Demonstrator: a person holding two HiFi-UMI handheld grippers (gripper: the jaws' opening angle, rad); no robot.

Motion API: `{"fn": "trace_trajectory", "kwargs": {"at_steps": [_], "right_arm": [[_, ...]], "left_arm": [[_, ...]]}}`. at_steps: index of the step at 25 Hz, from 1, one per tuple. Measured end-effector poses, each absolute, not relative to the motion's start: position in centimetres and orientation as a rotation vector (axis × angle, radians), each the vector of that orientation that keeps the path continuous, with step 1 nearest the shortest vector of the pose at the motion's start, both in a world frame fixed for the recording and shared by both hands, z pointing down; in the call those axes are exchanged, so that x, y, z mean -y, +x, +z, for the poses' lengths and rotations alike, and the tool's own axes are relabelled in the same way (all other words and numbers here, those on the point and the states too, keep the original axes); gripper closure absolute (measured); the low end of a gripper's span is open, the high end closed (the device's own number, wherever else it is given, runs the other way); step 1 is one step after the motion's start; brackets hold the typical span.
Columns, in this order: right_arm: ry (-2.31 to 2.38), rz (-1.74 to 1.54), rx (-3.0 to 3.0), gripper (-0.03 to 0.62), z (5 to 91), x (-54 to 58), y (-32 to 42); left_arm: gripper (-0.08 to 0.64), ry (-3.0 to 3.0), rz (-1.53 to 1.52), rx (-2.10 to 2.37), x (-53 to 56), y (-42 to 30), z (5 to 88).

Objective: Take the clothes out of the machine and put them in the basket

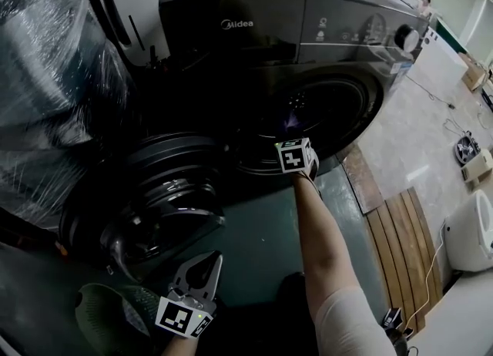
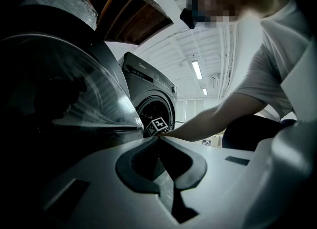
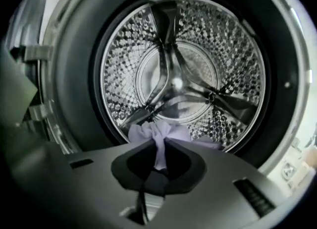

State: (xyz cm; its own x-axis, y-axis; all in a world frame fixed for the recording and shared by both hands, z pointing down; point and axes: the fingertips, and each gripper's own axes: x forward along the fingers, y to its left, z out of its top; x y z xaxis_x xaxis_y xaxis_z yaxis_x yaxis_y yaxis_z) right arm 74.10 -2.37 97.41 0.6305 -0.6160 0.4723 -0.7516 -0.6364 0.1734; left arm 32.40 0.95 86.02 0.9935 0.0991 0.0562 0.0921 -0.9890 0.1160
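Your right claw (image 3: 159,143): clenched on 1 lilac cloth (image 3: 144,133), bunched just ahead at the drum (image 3: 198,39) lip | left claw (image 2: 159,140): closed, empty | green basket (image 1: 104,310) lay beside it, behind-left of your right claw.

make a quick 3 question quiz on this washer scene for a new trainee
1. True or false: the washing machine door is closed.
2. What is between the jaws of the right gripper? A) a pale cloth B) a dark sock C) nothing
3. Which brand name is printed on the control panel?

Key: 1 false, it hangs open; 2 A; 3 Midea.
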Motion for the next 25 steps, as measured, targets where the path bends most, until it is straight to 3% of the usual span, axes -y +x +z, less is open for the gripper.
{"fn": "trace_trajectory", "kwargs": {"at_steps": [25], "right_arm": [[2.830, 0.293, 1.257, 0.556, 83.5, -4.2, 66.4]], "left_arm": [[0.538, 3.010, 0.009, -0.370, -3.4, 29.2, 83.5]]}}
